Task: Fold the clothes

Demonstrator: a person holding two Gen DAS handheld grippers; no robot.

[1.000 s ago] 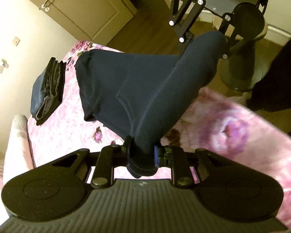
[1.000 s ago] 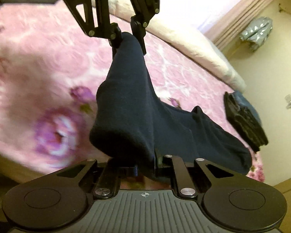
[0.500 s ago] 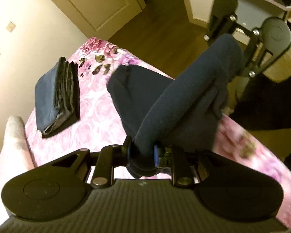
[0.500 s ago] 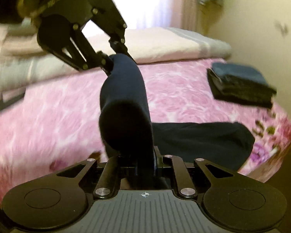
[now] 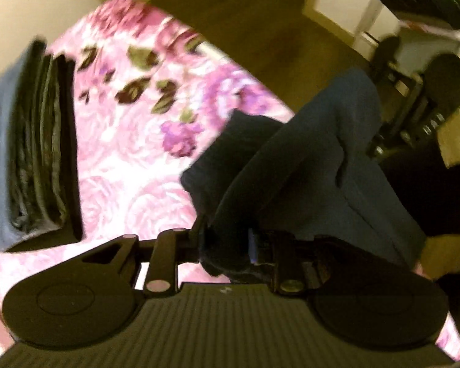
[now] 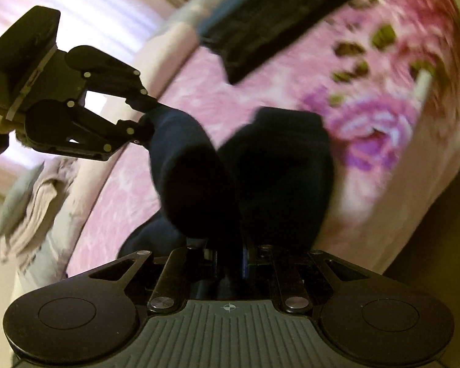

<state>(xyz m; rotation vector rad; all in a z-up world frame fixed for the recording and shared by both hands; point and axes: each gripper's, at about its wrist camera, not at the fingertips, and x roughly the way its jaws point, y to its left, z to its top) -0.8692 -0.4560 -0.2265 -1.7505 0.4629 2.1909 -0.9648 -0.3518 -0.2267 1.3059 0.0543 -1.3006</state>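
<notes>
Showing only rightward: beige bedding (image 6: 30, 202) behind the garment (image 6: 279, 165).

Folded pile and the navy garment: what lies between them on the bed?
Only bare pink floral bedspread lies between the folded pile and the navy garment; the left wrist view shows it.

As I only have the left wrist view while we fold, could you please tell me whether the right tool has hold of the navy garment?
Observer: Yes. The right wrist view shows the right tool clamped on the navy garment.
Operator: Thanks. How does the cloth run from there?
Observer: It arches from that grip to the left tool. The left tool's jaws are opening, with cloth between them.
Operator: Is there anything on the far side of the bed?
Observer: Pale folded bedding lies along the pink bedspread, below a bright window.
</notes>
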